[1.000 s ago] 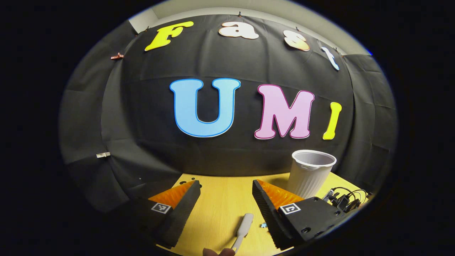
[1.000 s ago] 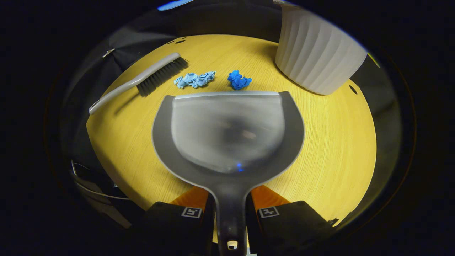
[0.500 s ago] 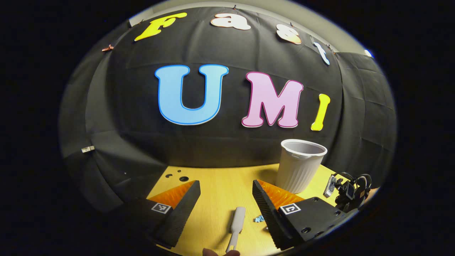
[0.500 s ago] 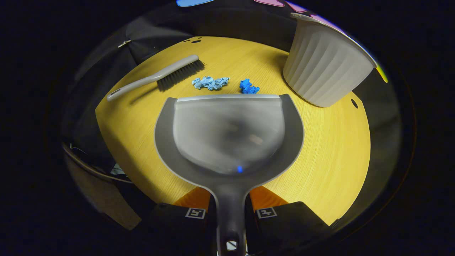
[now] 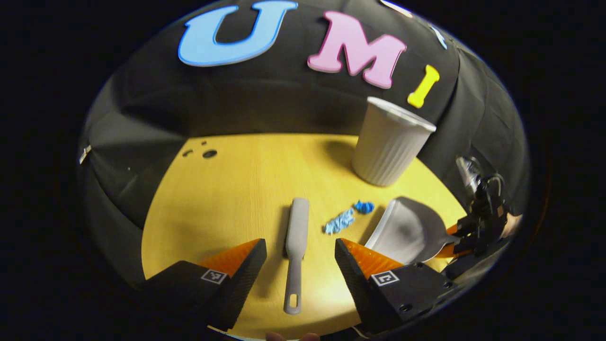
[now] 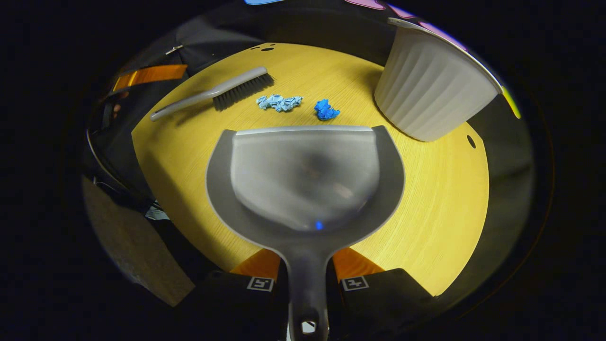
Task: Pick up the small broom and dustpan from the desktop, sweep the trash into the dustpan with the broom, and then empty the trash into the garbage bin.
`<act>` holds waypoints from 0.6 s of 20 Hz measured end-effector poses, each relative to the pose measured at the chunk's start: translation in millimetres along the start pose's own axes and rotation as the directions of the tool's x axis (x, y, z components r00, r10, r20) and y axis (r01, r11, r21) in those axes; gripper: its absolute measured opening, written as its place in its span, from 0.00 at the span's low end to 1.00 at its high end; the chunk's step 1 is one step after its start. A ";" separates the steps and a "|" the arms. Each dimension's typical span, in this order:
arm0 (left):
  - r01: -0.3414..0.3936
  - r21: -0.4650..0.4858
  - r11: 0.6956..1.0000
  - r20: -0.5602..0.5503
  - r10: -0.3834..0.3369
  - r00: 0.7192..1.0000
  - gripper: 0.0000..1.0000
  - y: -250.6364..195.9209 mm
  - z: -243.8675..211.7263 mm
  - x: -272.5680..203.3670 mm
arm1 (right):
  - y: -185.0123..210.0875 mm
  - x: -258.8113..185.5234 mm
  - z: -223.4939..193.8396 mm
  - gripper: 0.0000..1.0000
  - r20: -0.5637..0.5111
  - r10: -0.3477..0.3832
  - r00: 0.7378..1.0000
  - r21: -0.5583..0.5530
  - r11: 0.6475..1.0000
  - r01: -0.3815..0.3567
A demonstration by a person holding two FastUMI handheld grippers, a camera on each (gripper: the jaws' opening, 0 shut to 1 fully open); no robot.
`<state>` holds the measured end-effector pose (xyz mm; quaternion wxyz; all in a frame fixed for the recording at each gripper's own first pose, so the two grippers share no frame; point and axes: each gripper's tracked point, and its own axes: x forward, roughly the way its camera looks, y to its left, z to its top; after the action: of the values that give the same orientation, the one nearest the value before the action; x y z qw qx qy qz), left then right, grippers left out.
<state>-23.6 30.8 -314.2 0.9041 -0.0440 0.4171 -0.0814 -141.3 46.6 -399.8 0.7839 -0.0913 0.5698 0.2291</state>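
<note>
Two fingers of right gripper (image 6: 305,279) clamp dustpan (image 6: 305,182) handle, left gripper (image 5: 299,253) spread astride broom (image 5: 296,251) handle

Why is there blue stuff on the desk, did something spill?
Nothing spilled. Two crumpled blue paper scraps lie loose on the desk between the broom and the dustpan. The white bin stands upright.

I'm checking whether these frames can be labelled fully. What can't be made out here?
- Garbage bin: its inside is hidden by its own wall in both views.
- Broom: its bristles are hidden under its back in the left gripper view.
- Dustpan: the handle end is cut off at the bottom edge of the right gripper view, between the right gripper fingers.
</note>
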 end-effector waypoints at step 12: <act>-0.009 0.074 0.997 -0.353 0.035 0.935 0.82 17.3 -69.5 84.5 | -2.7 8.4 2.8 0.37 -0.022 0.005 1.000 0.016 1.000 -0.005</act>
<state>-20.7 31.5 -424.9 0.8162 0.0083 0.5702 -0.0925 -135.7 47.5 -407.0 0.7776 -0.0864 0.5805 0.2255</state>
